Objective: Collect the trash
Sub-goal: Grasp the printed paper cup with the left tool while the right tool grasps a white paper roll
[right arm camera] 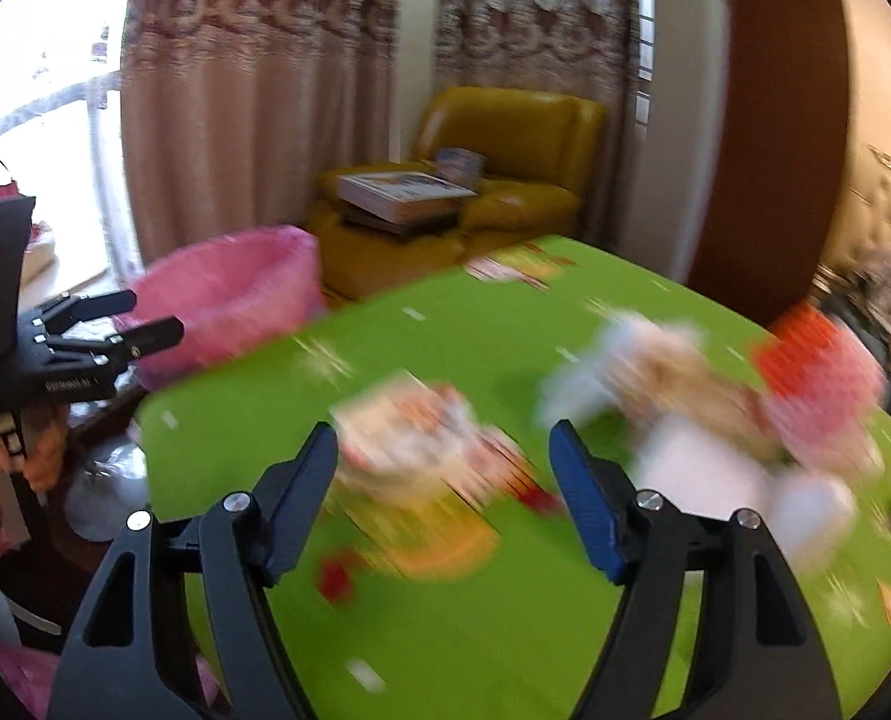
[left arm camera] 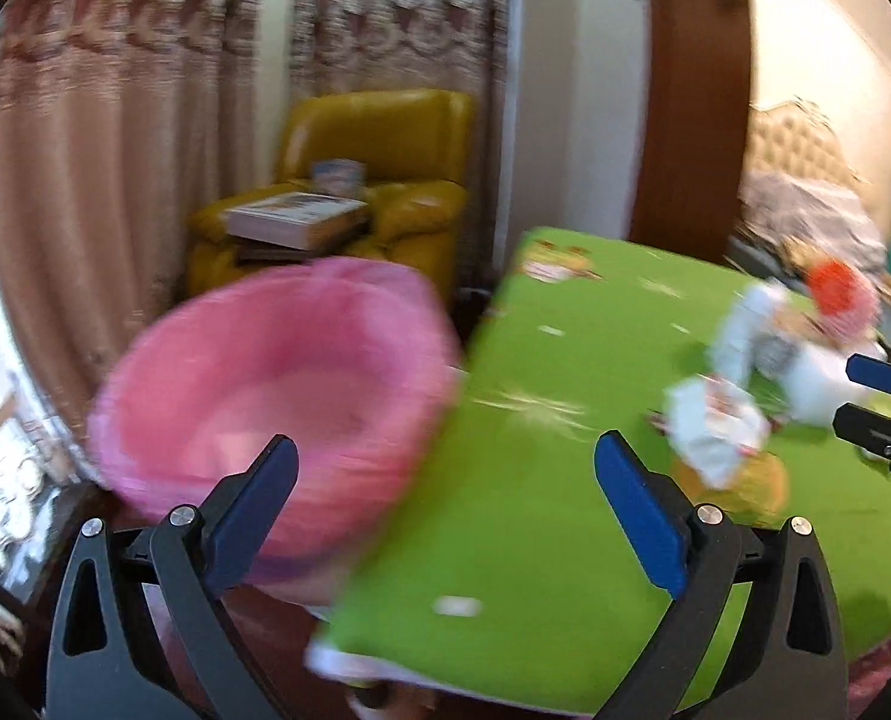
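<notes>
Left wrist view shows your left gripper (left arm camera: 445,480) with its jaws spread wide and nothing between them, straddling the gap between the pink-lined trash bin (left arm camera: 277,390) and the corner of the green table (left arm camera: 535,510). The bin stands just beside the table's edge, its mouth open toward you.

Right wrist view shows your right gripper (right arm camera: 445,498) with its jaws moderately apart and empty, aimed over the trash still lying on the table. A printed wrapper (right arm camera: 421,462) lies directly ahead of the fingertips. A pile of white paper and wrappers (right arm camera: 685,414) lies further right, with a red and pink piece (right arm camera: 817,384) at its far side. Both pictures are heavily blurred, so item outlines cannot be read with confidence.

Judged risks from this state:

1. Misplaced grasp. The blur suggests fast travel. If you close the right gripper before it settles, the pads may pinch the green cloth instead of the wrapper, or skid over it.
2. Pushed trash. The wrapper looks light and flat. A low, angled approach may shove it across the table instead of lifting it.
3. Partial pick. The pile is loose; clamping one edge may leave pieces behind or drop them short of the bin.
4. Collision. Both grippers work close together near the table edge; crossing paths toward the bin may knock its rim.
</notes>
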